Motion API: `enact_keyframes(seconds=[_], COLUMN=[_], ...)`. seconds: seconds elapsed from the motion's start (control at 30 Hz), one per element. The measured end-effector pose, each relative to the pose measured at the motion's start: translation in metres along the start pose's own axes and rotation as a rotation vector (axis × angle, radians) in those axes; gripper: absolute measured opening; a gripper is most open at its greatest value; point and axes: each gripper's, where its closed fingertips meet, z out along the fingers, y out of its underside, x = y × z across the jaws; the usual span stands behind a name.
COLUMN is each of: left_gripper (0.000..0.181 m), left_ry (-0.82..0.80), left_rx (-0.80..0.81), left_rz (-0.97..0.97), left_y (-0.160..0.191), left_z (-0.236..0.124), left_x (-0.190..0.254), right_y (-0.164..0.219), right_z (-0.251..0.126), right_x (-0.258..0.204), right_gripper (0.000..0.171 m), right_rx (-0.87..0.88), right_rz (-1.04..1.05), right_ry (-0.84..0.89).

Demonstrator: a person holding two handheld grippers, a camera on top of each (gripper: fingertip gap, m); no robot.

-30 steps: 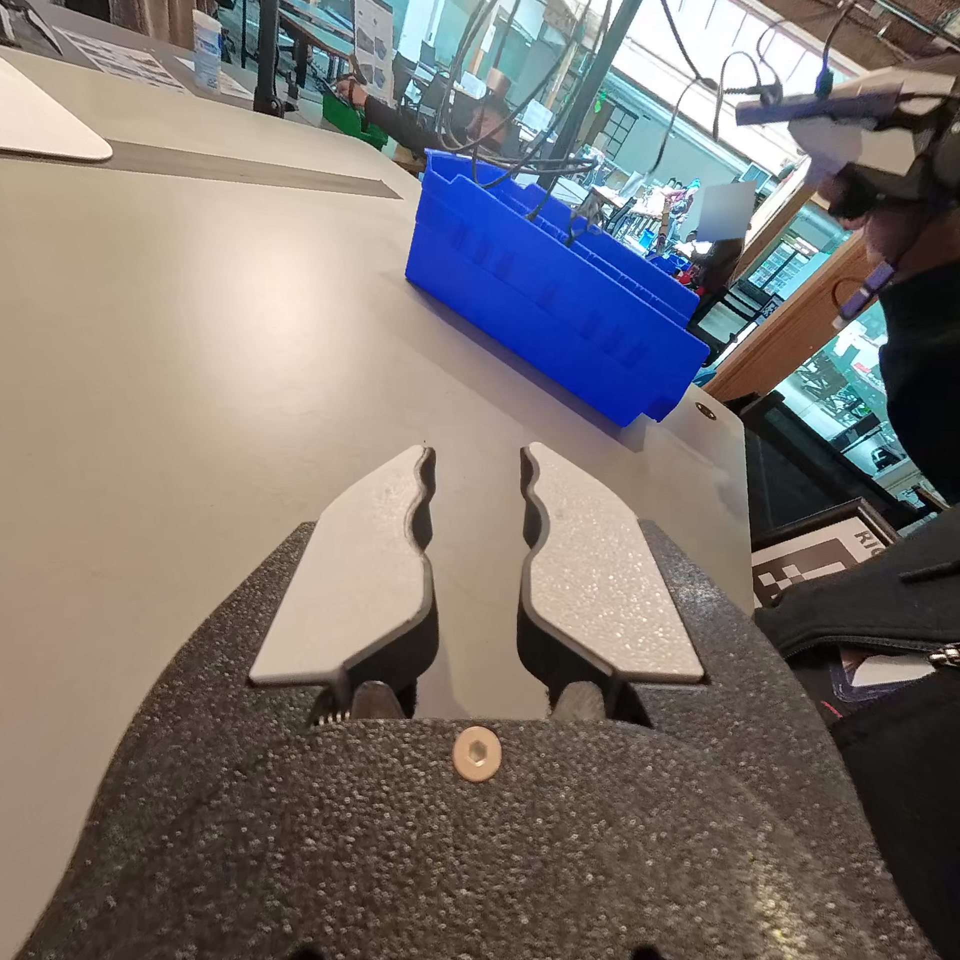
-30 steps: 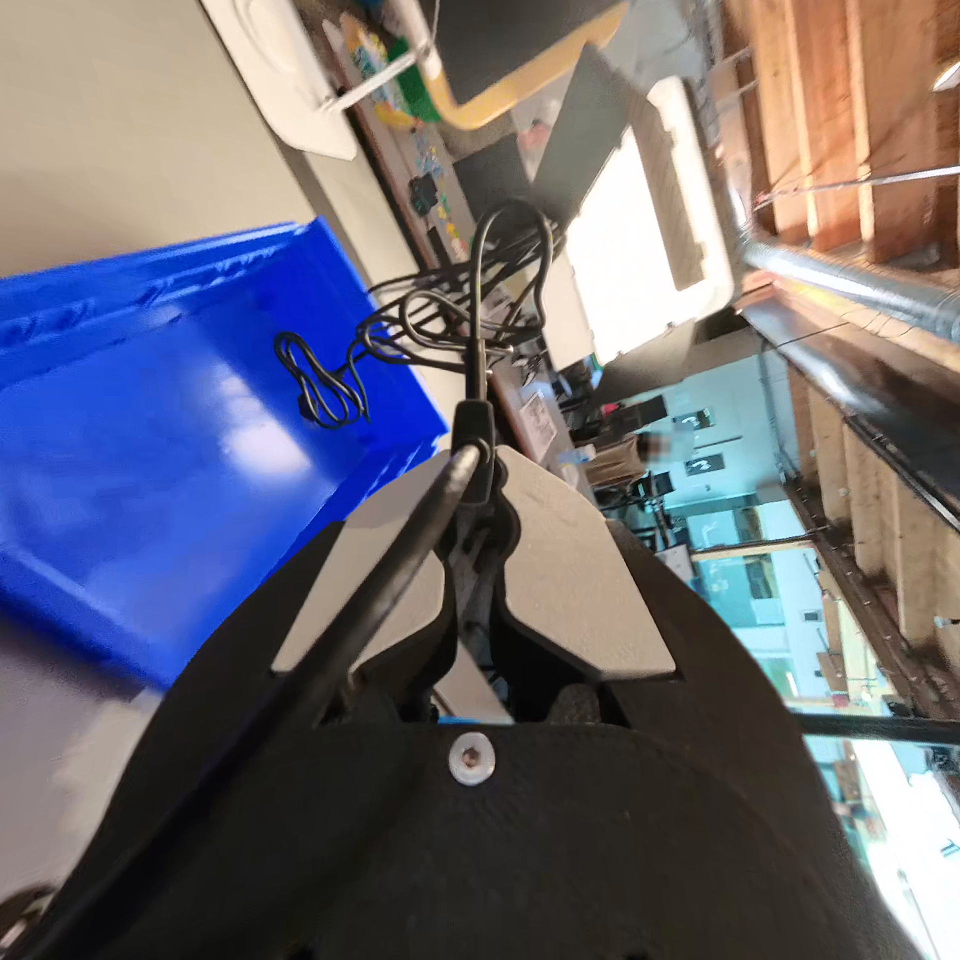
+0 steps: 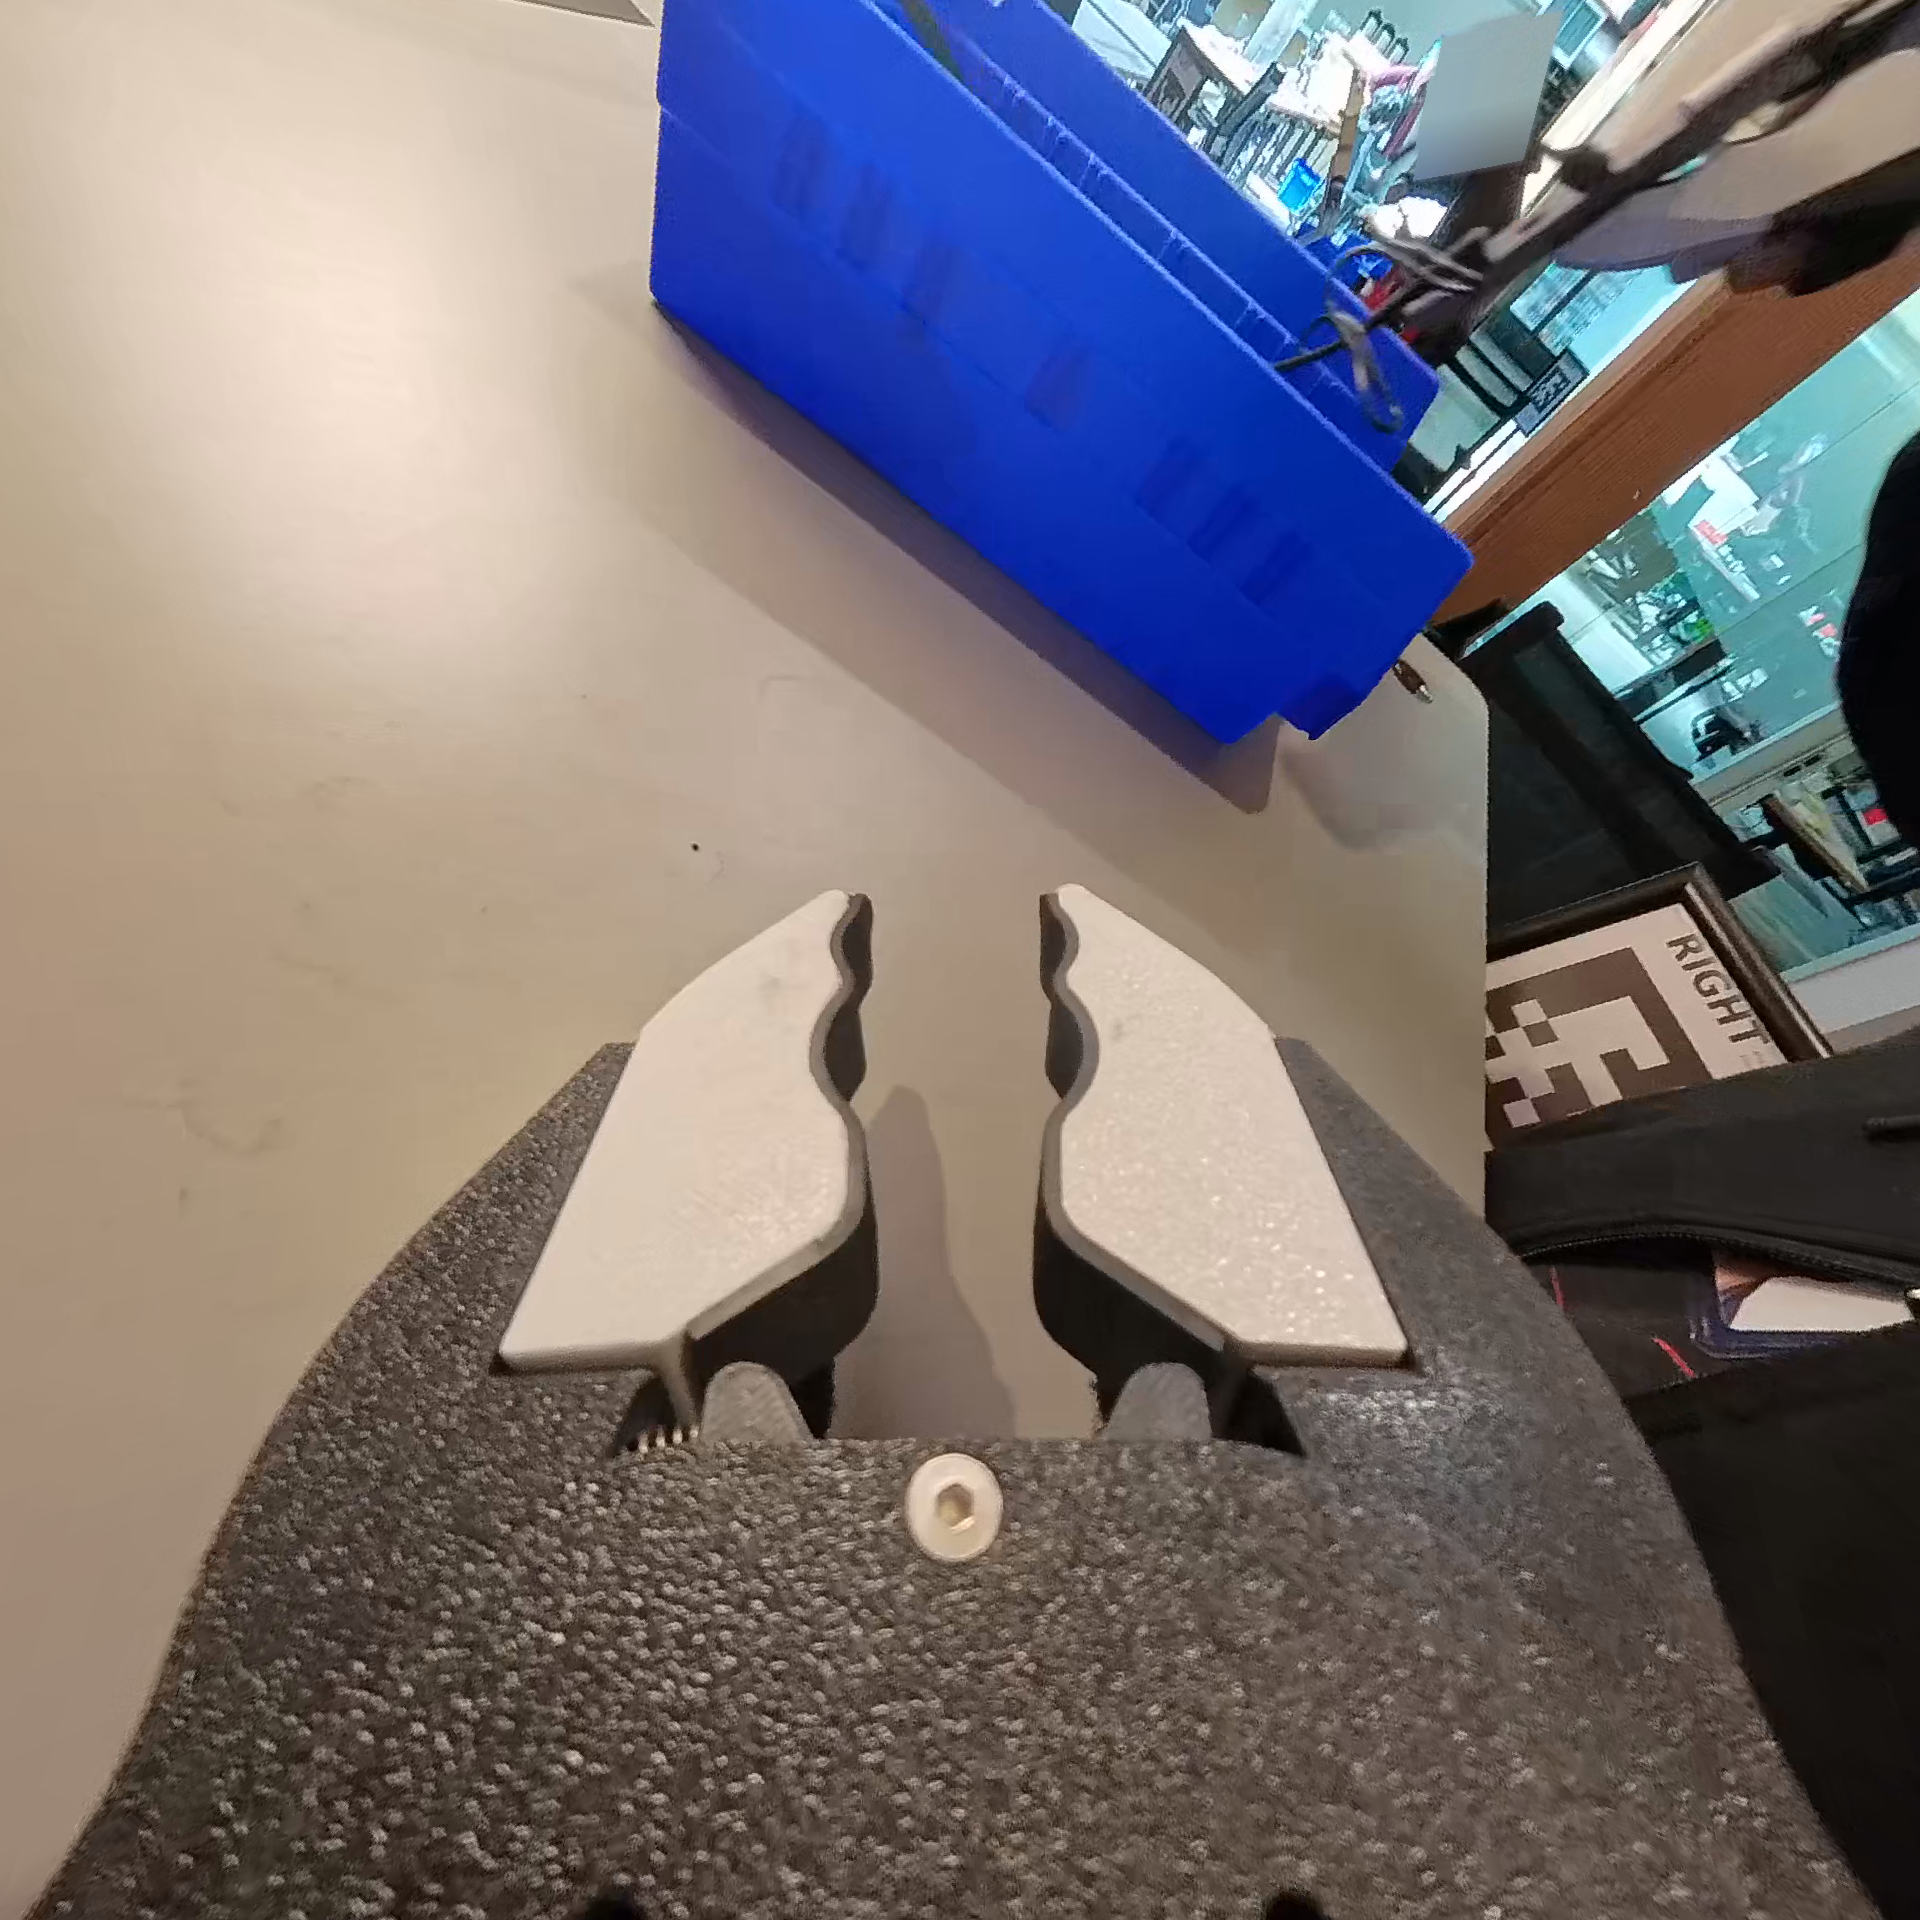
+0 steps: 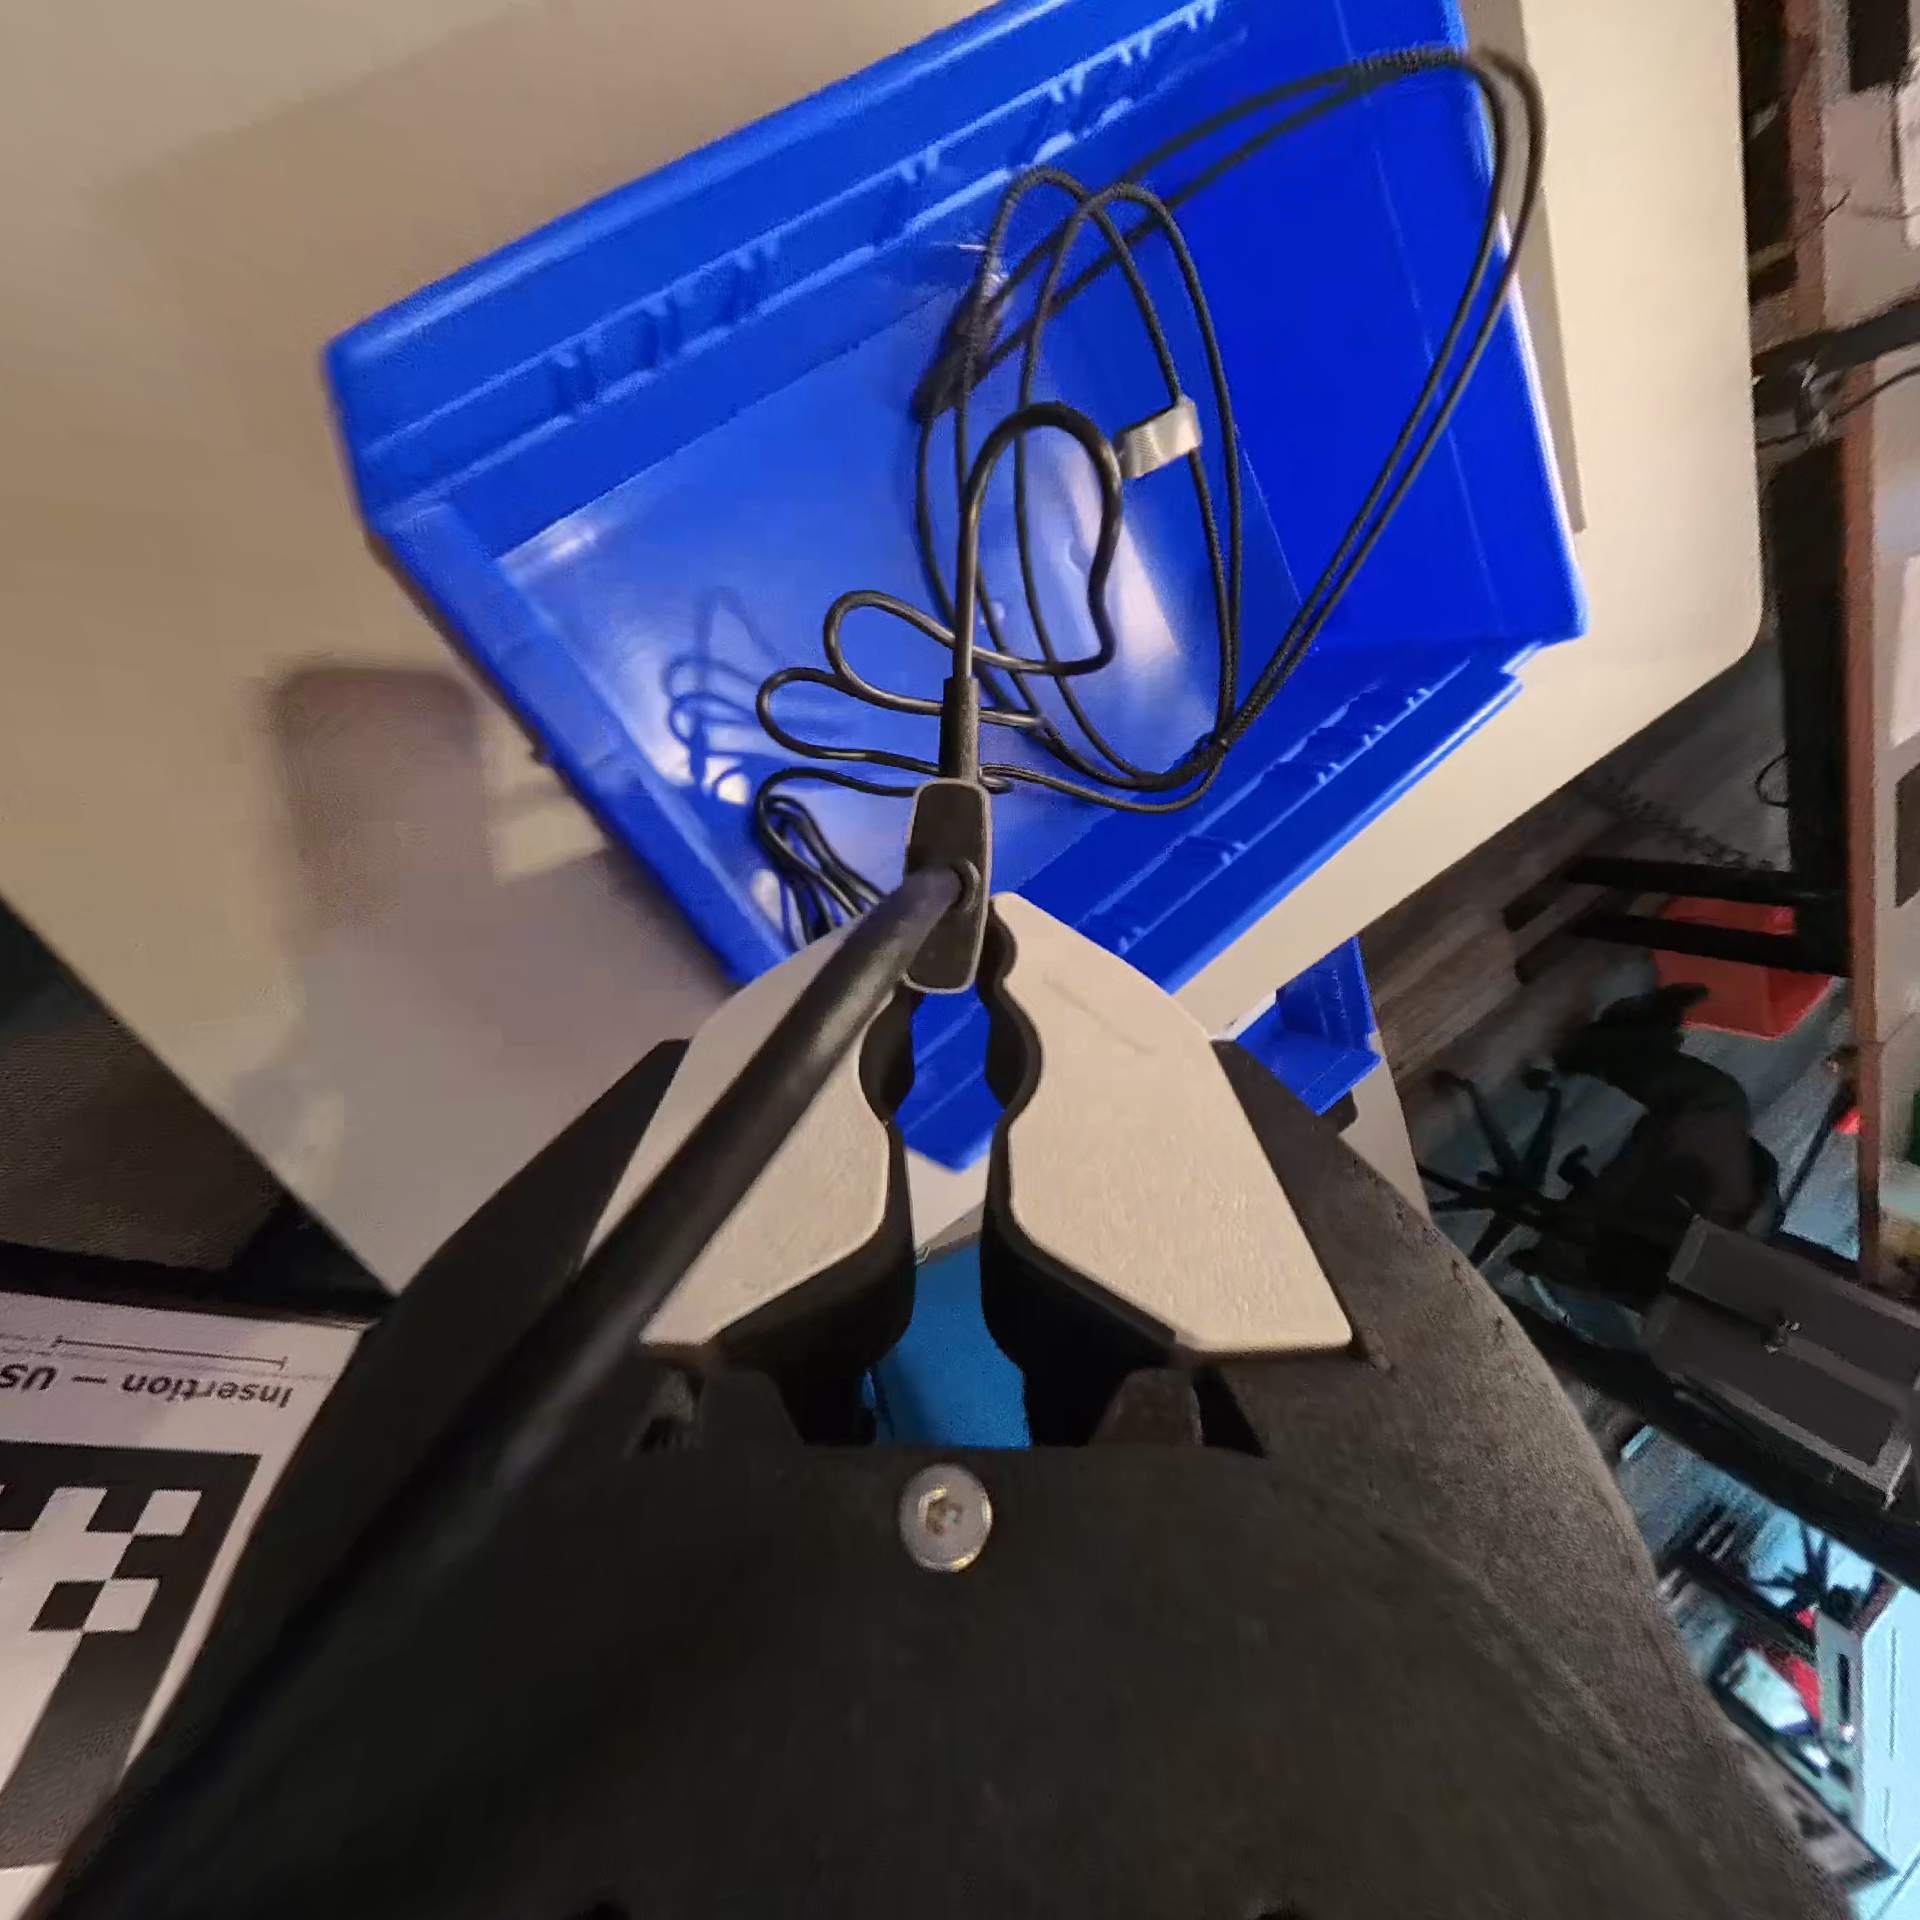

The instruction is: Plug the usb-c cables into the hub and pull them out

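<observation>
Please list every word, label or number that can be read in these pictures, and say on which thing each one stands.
I do not copy writing, so I only name what bears it.
Framed marker card: one clear printed word beside a black-and-white pattern.
White sheet: a printed line above a checker pattern, partly cut off.
Blue bin: no writing seen.
Background signs: too blurred to read.

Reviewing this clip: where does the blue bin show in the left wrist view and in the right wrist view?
Left wrist view: blue bin at upper centre, standing on the table beyond the open fingers.
Right wrist view: blue bin at upper centre, seen from above, black cables hanging over it.
Shared landmark: the table.
</observation>
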Motion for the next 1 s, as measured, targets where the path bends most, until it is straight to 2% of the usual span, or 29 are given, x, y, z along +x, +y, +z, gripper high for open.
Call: enact_keyframes(seconds=[0.03, 0.17, 0.3, 0.47, 0.6, 0.7, 0.9, 1.0], left_gripper=[0.032, 0.032, 0.031, 0.031, 0.031, 0.032, 0.032, 0.032], left_ry=[0.006, 0.004, 0.002, 0.0, 0.025, 0.063, 0.078, 0.07], left_rx=[0.009, 0.051, 0.086, 0.098, 0.064, 0.026, -0.029, -0.052], left_rz=[-0.01, -0.046, -0.074, -0.094, -0.113, -0.126, -0.132, -0.128], left_y=[0.0, 0.0, -0.002, -0.003, 0.0, 0.004, 0.008, 0.011], left_z=[-0.001, -0.006, -0.01, -0.012, -0.008, -0.004, 0.002, 0.005], left_x=[0.002, 0.004, 0.003, 0.001, 0.002, 0.005, 0.005, 0.004], right_y=[-0.004, -0.028, -0.036, -0.046, -0.04, -0.03, -0.013, -0.02], right_z=[0.011, 0.055, 0.103, 0.145, 0.151, 0.146, 0.132, 0.123], right_x=[0.007, 0.027, 0.041, 0.019, 0.009, 0.017, 0.033, 0.044], right_gripper=[0.009, 0.009, 0.01, 0.022, 0.04, 0.051, 0.057, 0.054], right_rx=[-0.015, -0.015, -0.057, -0.015, -0.011, -0.017, -0.001, 0.049], right_rz=[0.021, 0.115, 0.1, 0.06, 0.027, 0.017, 0.033, 0.07], right_ry=[-0.008, -0.047, 0.019, -0.065, -0.168, -0.169, -0.117, -0.081])
